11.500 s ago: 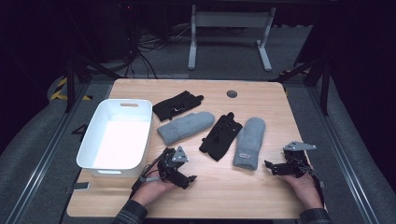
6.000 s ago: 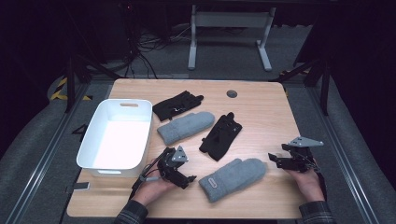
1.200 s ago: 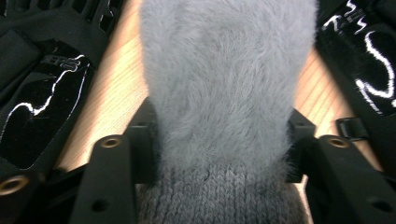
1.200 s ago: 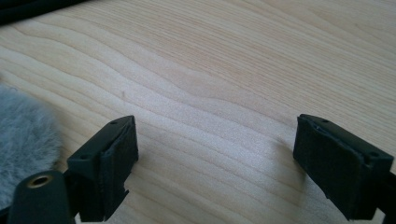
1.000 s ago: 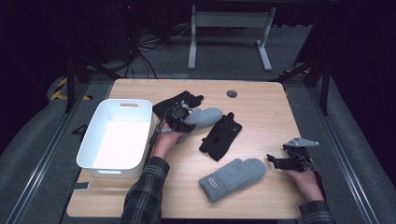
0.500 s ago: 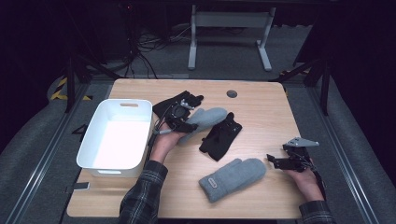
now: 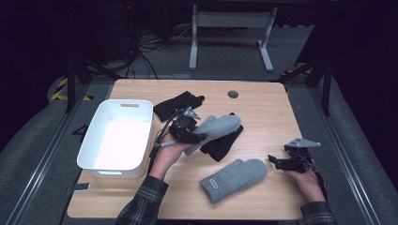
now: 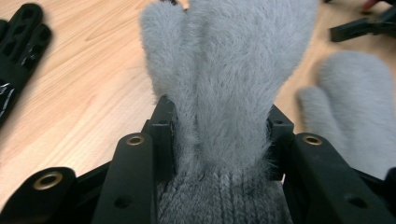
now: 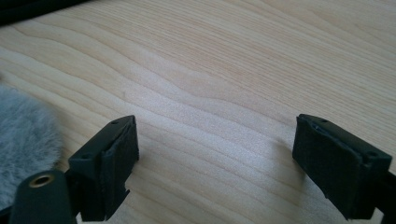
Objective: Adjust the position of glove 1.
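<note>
My left gripper (image 7: 190,136) is shut on the knitted cuff of a fluffy grey mitten (image 7: 218,129) and holds it above the table's middle. In the left gripper view the mitten (image 8: 224,70) stands straight up between both jaws, which press on its cuff, with my left gripper (image 8: 219,135) around it. A second grey mitten (image 7: 233,179) lies flat near the front edge, also seen blurred as the far mitten (image 8: 355,107). My right gripper (image 7: 277,161) rests open at the table's right, just right of that mitten. Bare wood lies between the jaws of the right gripper (image 9: 215,154).
A white bin (image 7: 94,140) sits at the table's left. One black glove (image 7: 178,104) lies behind the left hand, another black glove (image 7: 220,145) partly under the held mitten. A dark round grommet (image 7: 233,94) sits near the far edge. A black glove (image 8: 18,56) shows on the wood.
The left hand has lifted the grey mitten and carried it a little right and toward the front. The right hand and the mitten on the table have stayed put.
</note>
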Available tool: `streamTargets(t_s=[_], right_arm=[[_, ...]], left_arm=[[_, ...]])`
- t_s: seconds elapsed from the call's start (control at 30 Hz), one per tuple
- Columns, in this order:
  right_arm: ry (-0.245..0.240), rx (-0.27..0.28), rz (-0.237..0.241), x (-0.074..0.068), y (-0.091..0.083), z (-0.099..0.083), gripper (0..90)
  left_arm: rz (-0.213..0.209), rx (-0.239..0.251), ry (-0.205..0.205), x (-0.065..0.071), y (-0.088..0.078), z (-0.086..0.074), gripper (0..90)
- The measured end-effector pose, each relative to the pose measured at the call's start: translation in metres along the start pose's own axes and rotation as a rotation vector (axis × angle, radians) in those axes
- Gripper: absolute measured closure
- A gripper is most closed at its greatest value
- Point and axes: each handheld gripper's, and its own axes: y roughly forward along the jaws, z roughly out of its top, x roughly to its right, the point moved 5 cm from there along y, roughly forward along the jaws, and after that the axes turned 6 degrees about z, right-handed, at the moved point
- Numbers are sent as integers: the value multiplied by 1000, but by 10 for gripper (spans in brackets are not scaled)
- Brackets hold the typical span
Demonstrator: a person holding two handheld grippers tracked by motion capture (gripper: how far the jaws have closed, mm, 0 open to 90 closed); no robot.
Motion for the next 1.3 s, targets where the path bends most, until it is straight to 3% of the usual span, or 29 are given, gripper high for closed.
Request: streamTargets(t_s=[0.4, 0.8, 1.13, 1.3], right_arm=[[0, 0, 0, 0, 0, 0, 148], [0, 0, 0, 0, 0, 0, 148], [0, 0, 0, 0, 0, 0, 149], [0, 0, 0, 0, 0, 0, 149]], left_arm=[[-52, 9, 47, 55, -7, -10, 594], [-96, -29, 88, 100, 1, -20, 592], [-92, -68, 93, 118, 17, -27, 587], [-91, -94, 100, 124, 26, -32, 538]])
